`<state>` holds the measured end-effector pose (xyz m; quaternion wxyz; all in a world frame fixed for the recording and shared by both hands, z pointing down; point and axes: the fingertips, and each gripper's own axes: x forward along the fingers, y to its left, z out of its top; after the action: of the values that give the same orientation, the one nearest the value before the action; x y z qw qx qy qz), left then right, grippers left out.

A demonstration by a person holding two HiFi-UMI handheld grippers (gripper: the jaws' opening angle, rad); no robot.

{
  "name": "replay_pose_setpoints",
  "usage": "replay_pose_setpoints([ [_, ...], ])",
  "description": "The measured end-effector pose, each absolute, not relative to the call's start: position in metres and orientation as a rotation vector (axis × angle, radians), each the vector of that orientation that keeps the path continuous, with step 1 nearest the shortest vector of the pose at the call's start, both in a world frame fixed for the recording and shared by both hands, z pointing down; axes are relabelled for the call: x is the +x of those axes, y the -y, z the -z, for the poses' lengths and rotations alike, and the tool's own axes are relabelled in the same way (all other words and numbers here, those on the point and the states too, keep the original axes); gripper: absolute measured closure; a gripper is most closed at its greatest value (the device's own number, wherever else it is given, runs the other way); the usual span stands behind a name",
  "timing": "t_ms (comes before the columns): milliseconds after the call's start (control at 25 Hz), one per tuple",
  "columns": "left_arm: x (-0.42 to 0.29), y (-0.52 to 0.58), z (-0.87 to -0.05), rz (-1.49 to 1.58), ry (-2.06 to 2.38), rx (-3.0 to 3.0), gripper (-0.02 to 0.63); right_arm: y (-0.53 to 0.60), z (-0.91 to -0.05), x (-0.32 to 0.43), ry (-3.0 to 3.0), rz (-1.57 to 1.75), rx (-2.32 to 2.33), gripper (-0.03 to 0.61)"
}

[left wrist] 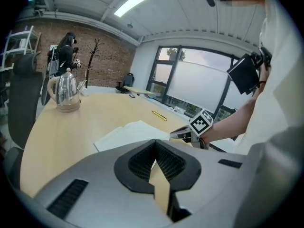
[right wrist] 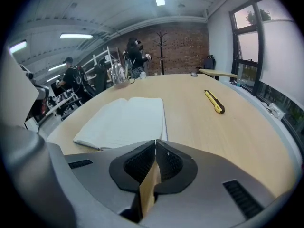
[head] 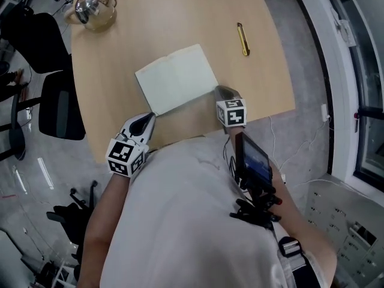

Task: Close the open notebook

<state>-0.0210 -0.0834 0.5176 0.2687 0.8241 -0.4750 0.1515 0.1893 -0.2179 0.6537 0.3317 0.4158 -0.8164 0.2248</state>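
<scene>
An open notebook with blank pale pages lies flat on the wooden table. My left gripper hovers at the near table edge, just off the notebook's near left corner, its jaws shut with nothing between them. My right gripper sits close to the notebook's near right corner, also shut and empty. In the left gripper view the notebook lies ahead of the closed jaws, with the right gripper beyond it. In the right gripper view the notebook lies just ahead and to the left of the tips.
A yellow utility knife lies on the table's far right. A metal kettle stands at the far left corner. Black chairs stand left of the table. A dark device hangs at the person's chest. Windows run along the right.
</scene>
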Motion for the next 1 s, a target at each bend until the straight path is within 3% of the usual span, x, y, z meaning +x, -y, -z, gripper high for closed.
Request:
replay_pose_setpoints([
  [400, -0.017, 0.088, -0.524, -0.409, 1.33, 2.17, 0.609, 0.223, -0.675, 0.188, 2.082, -0.568, 0.978, 0.557],
  [1000, -0.023, 0.083, -0.517, -0.35, 1.321, 2.211, 0.609, 0.207, -0.613, 0.167, 2.165, -0.119, 0.917, 0.555],
])
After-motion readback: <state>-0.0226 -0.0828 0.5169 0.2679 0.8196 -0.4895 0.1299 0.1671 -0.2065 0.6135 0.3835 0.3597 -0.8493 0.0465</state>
